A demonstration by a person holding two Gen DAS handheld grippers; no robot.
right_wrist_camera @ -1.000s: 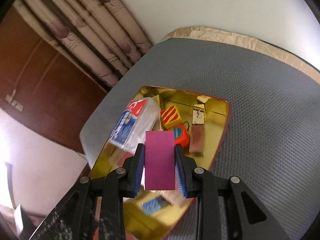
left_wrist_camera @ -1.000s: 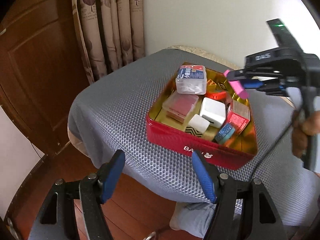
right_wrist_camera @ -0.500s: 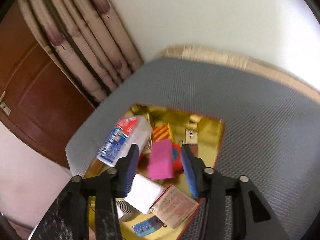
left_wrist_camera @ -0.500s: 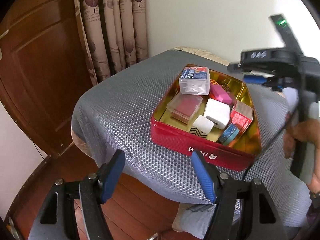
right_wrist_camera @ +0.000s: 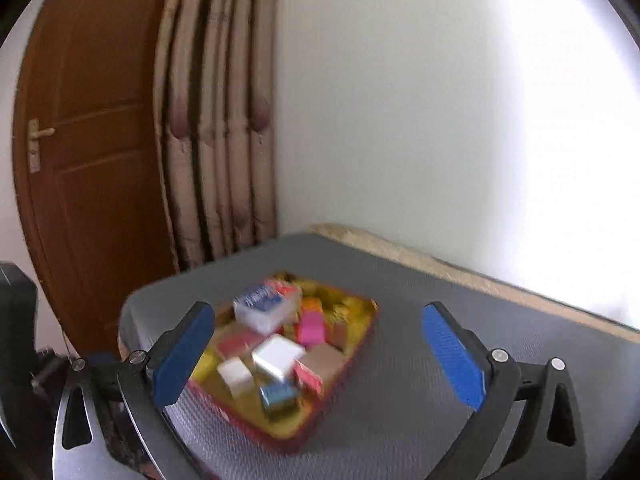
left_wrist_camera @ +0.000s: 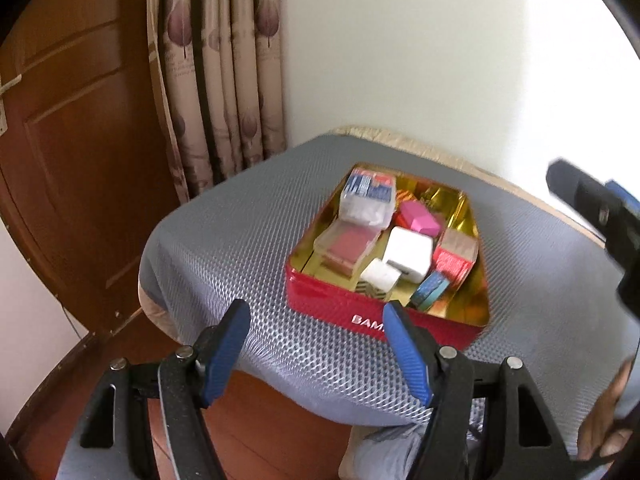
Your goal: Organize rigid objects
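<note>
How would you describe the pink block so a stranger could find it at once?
Start at the red tin on the grey mesh cushion. The pink block lies among the small boxes toward the tin's far end, just beyond the larger white cube. It is the only bright pink piece.

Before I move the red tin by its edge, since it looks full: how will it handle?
The red tin likely stays stiff: its walls look like metal. Probably heavy for its size, piled with small boxes. On the soft grey mesh cushion it may tip, spilling the pink block.
</note>
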